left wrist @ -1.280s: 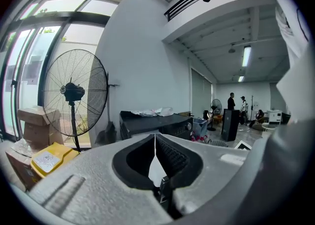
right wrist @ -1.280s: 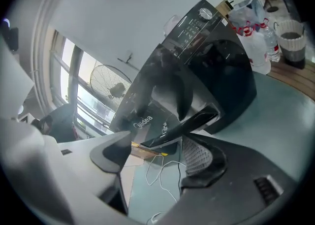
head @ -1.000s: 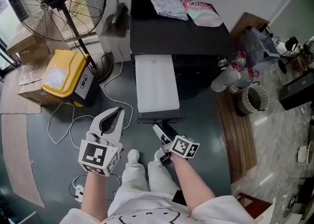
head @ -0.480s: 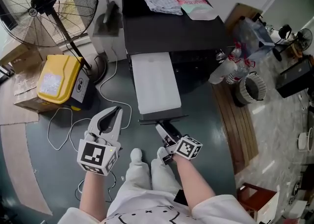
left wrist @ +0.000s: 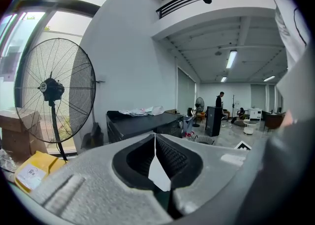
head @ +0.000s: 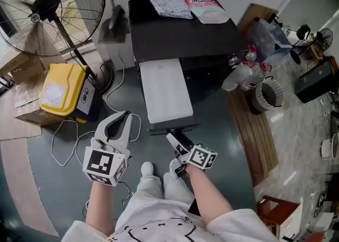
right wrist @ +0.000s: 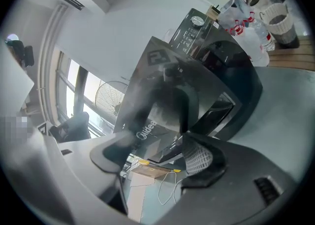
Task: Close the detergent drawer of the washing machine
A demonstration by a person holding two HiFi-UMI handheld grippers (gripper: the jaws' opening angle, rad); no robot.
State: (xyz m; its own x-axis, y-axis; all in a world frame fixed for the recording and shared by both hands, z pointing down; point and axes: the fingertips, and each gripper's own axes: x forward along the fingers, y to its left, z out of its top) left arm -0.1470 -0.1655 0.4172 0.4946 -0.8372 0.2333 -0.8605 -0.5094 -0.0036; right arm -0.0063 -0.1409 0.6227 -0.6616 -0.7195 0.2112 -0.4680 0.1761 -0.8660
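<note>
Detergent drawer (head: 165,90) pulled out, long axis toward right gripper (head: 172,138), jaws apart

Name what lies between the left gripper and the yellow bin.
In the head view, a white cable runs over the floor between the left gripper and the yellow bin.
</note>
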